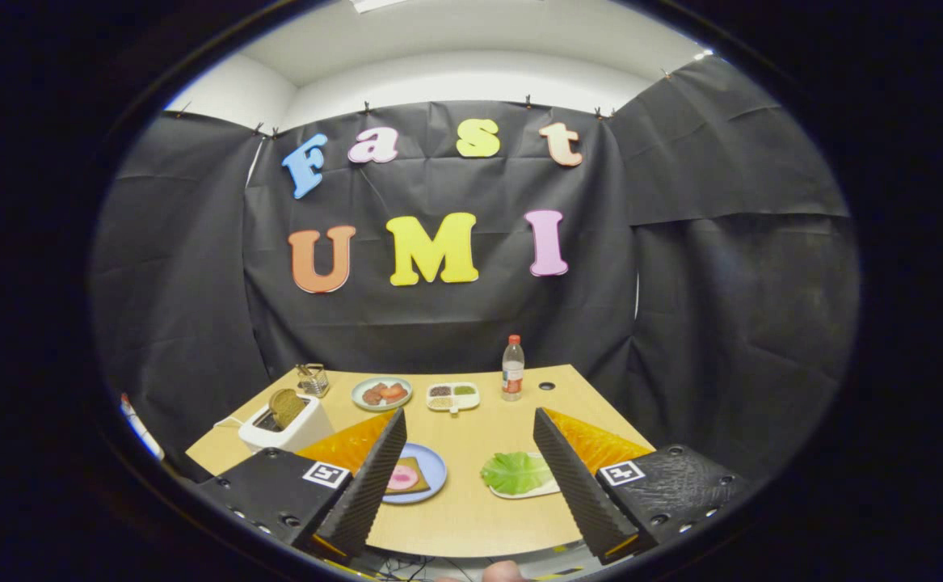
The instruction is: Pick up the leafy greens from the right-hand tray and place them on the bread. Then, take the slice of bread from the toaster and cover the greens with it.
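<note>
- The pale wooden worktop (471, 517) stood before the black cloth wall and carried everything else.
- The claw (471, 436) hung above the worktop's near edge with its two ridged fingers (370, 485) wide apart, clamped on nothing.
- The white toaster (285, 427) sat at the left, beyond the left finger, with a brown slice of bread (284, 406) standing upright in its slot.
- The round blue plate (431, 477) lay just beside the left finger, partly hidden by it, and held a flat slice of bread (414, 477) topped with a pink slice.
- The small white tray (540, 489) lay against the right finger, carrying the bright leafy greens (515, 473), which rested between the fingers, nearer the right one.
- A pale green plate (381, 394) of reddish food sat farther back, with a white divided dish (453, 397) beside it.
- A clear plastic bottle with a red cap (512, 369) stood upright near the far edge.
- A small wire holder (312, 379) stood behind the toaster.
</note>
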### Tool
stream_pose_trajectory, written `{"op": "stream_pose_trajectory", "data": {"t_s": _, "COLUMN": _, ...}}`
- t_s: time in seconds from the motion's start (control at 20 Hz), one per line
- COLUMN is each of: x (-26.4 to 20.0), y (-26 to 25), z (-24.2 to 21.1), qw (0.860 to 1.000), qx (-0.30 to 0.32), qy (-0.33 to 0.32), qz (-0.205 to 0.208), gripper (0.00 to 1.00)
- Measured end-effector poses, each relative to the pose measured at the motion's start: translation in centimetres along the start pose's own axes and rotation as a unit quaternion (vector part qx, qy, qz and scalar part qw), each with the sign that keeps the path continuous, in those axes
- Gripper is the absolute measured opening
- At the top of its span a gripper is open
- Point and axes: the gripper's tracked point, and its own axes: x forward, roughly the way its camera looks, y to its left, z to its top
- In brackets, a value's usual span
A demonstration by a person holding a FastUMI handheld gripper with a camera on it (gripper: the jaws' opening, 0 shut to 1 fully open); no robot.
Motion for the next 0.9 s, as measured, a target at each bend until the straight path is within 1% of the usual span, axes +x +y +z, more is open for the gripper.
{"op": "stream_pose_trajectory", "data": {"t_s": 0.25, "x": 1.3, "y": -0.7, "z": -0.8, "qw": 1.000, "qx": -0.004, "qy": 0.011, "qz": -0.002, "gripper": 0.96}}
{"op": "stream_pose_trajectory", "data": {"t_s": 0.45, "x": 3.8, "y": -1.9, "z": -2.0, "qw": 1.000, "qx": -0.003, "qy": 0.028, "qz": -0.002, "gripper": 0.96}}
{"op": "stream_pose_trajectory", "data": {"t_s": 0.65, "x": 7.9, "y": -3.6, "z": -5.1, "qw": 0.998, "qx": -0.024, "qy": 0.052, "qz": -0.001, "gripper": 0.96}}
{"op": "stream_pose_trajectory", "data": {"t_s": 0.9, "x": 14.3, "y": -6.3, "z": -10.1, "qw": 0.996, "qx": -0.002, "qy": 0.091, "qz": -0.006, "gripper": 0.96}}
